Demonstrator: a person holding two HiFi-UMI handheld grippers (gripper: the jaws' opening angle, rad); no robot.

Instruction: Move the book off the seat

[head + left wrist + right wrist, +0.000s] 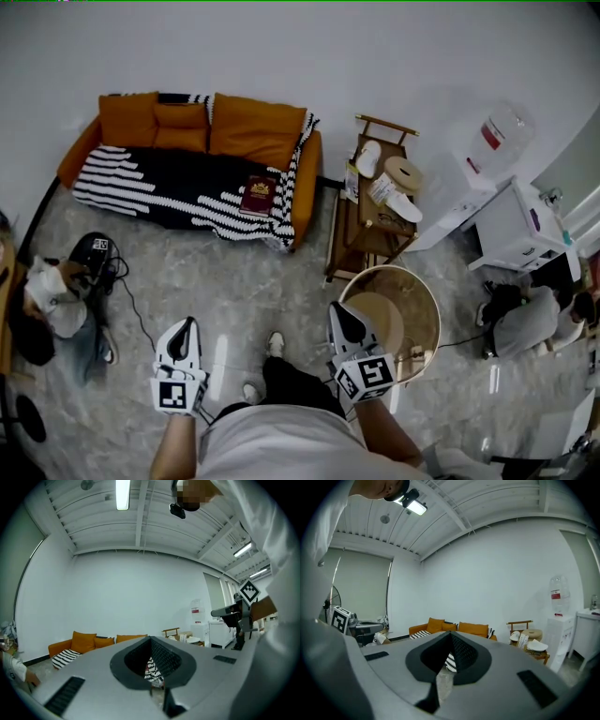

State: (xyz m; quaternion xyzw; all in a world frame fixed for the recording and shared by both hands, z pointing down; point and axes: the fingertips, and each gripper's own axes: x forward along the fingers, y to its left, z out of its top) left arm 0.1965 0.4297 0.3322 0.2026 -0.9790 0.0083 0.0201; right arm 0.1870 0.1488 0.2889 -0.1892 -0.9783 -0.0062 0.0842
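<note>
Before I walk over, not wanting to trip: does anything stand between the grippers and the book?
Nothing visible does. Bare floor runs from the left gripper and right gripper to the book on the sofa. The rack and tub stand off right, a person left.

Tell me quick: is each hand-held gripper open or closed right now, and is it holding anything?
Left hand-held gripper: closed, holding nothing.
Right hand-held gripper: closed, holding nothing.

A dark red book (259,195) lies on the striped blanket (141,183) covering an orange sofa (258,131), as a standing person holds the left gripper (189,323) and right gripper (337,311) (both pointing towards the sofa) well apart from it.
</note>
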